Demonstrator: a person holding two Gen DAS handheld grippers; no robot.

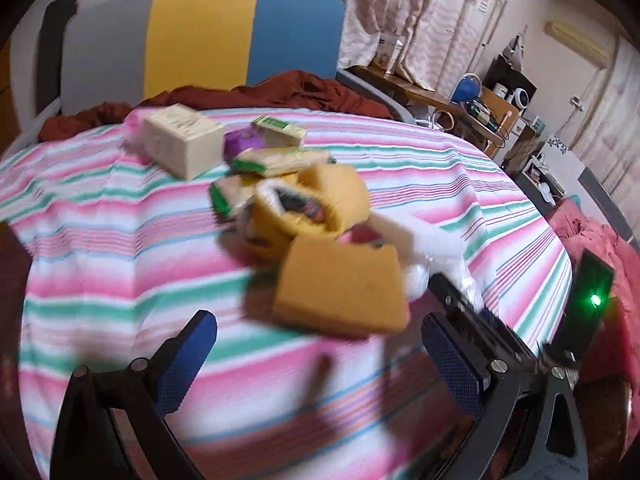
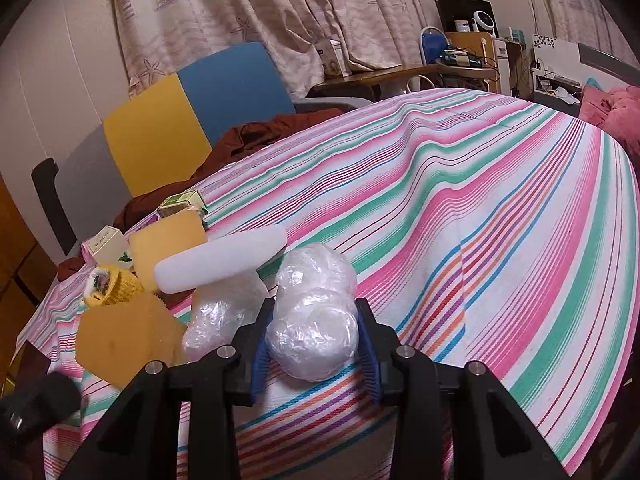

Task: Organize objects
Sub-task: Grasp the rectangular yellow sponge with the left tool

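Note:
My right gripper is shut on a crumpled clear plastic bundle, with both blue pads pressing its sides on the striped bedspread. Beside it lie a second plastic bundle, a white foam roll, two yellow sponges and a yellow knitted item. My left gripper is open with nothing between its pads, just short of a yellow sponge. Behind that sponge sits the knitted item. The left wrist view is blurred.
Small boxes stand farther back: a cream box, a green-topped box, green-and-cream packs and a purple item. A grey, yellow and blue chair back and a dark red cloth border the bed's far side. Cluttered shelves lie beyond.

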